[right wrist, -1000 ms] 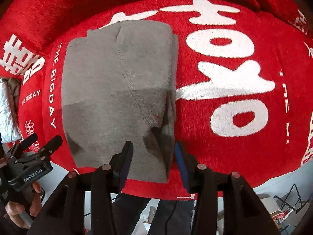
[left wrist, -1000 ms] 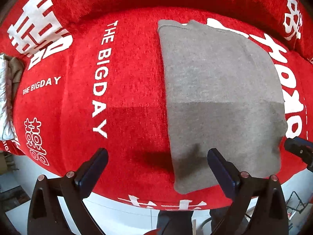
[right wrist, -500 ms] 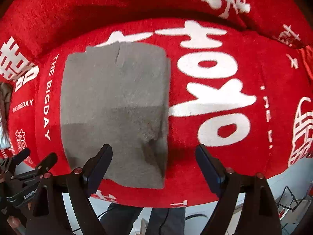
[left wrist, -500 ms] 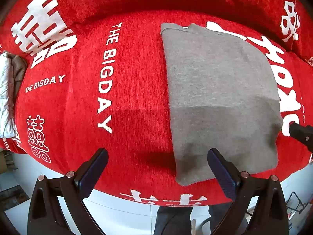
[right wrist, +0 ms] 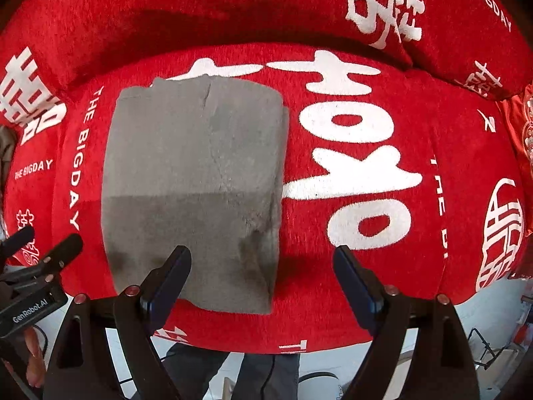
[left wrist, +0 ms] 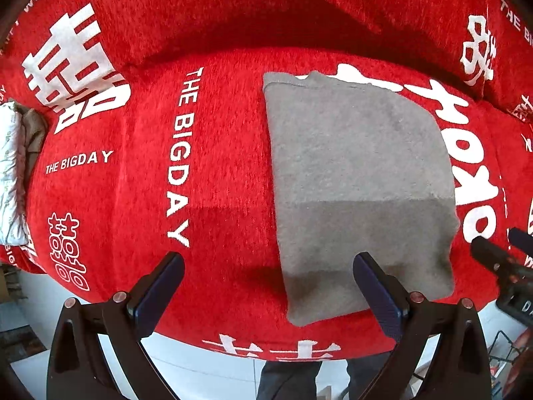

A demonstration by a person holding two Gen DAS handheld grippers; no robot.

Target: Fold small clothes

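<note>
1. Grey, soft knitted garment (right wrist: 196,186), folded into a thick rectangle, lies flat on the red plush cover with white lettering (right wrist: 383,133), just beside the large white character at its right edge. In the left wrist view the same garment (left wrist: 359,180) sits right of the "THE BIGDAY" line.
2. Handling, as I judge it: light, limp, fuzzy, not fragile. Layers will slide and sag if lifted by one corner. Best taken at the near edge, pinching all layers, one claw toward each near corner.
3. A small lumpy ridge shows near the garment's near right corner, where the fold is thickest.
4. Right gripper (right wrist: 261,273): jaws wide apart, nothing between the pads; the left pad hangs over the garment, the right pad over the red cover.
5. Left gripper (left wrist: 268,283): jaws wide apart, empty, straddling the garment's left edge.
6. Change: a second ago the right jaws stood narrow at the garment's near right edge; they have just been opening and now hold nothing. Both views show more of the cover around the garment, which looks smaller.
</note>
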